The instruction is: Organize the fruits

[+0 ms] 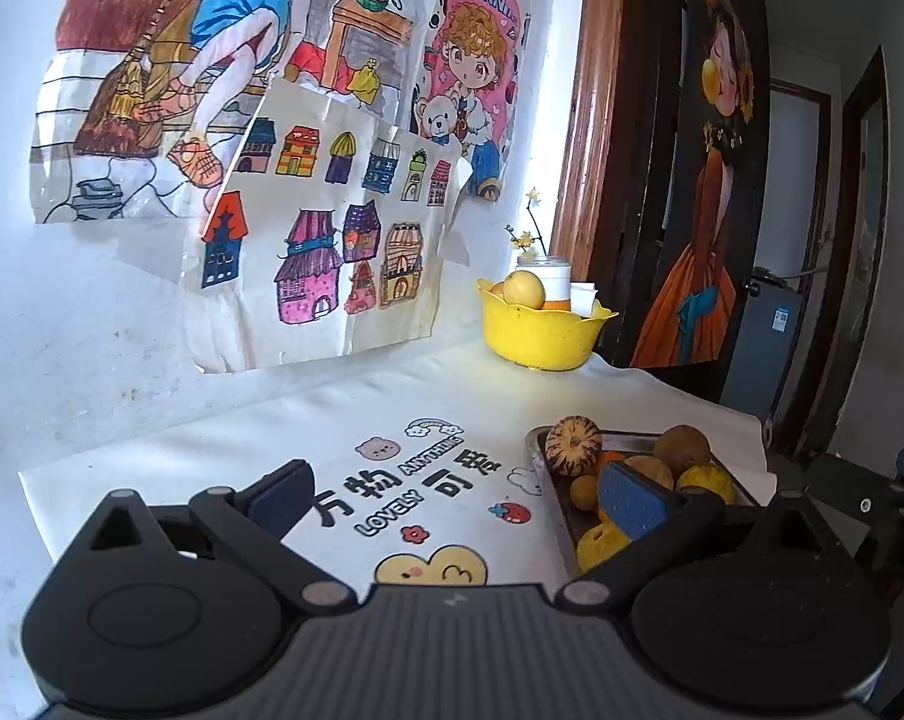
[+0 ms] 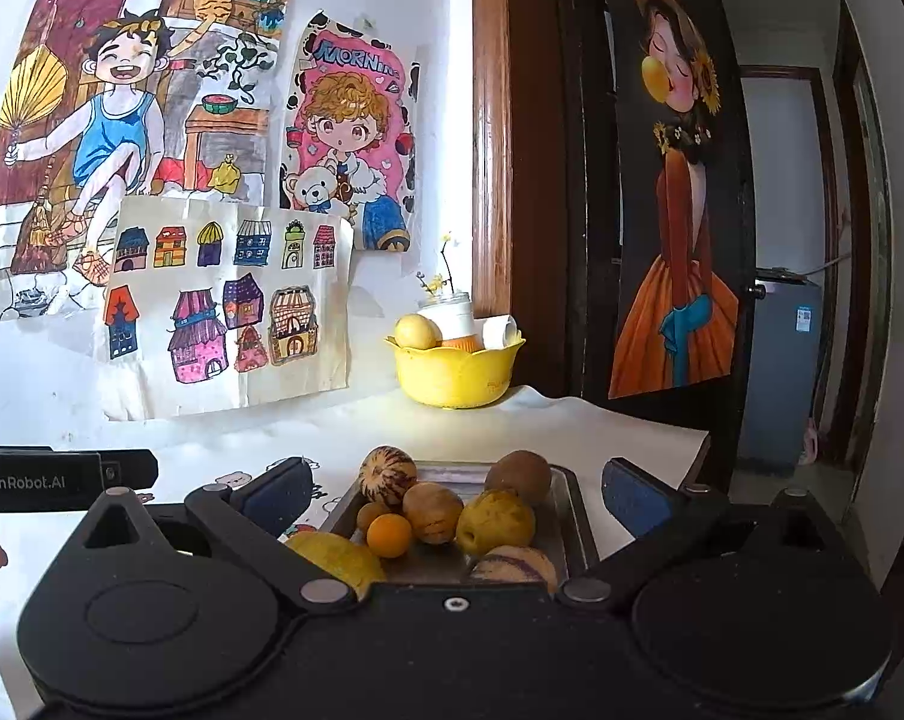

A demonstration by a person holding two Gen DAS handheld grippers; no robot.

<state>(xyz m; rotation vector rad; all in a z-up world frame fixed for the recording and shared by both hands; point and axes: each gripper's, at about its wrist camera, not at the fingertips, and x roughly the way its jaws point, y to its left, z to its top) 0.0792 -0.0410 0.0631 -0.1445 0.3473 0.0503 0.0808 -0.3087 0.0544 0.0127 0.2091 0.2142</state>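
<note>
A metal tray (image 2: 562, 483) (image 1: 535, 441) on the white cloth holds several fruits: a striped melon (image 2: 387, 474) (image 1: 573, 445), a brown round fruit (image 2: 519, 476) (image 1: 681, 449), a small orange (image 2: 389, 535), a yellow pear-like fruit (image 2: 495, 519). A yellow bowl (image 2: 457, 375) (image 1: 538, 333) at the back holds a pale yellow fruit (image 2: 417, 331) (image 1: 523, 288). My right gripper (image 2: 454, 489) is open and empty, its fingers either side of the tray. My left gripper (image 1: 457, 495) is open and empty over the cloth, left of the tray.
The white printed cloth (image 1: 392, 420) covers the table. Drawings hang on the wall behind (image 2: 224, 312). A small jar with a flower sprig (image 2: 449, 309) stands in the bowl. A dark door with a painting (image 2: 673, 276) is at the right, past the table edge.
</note>
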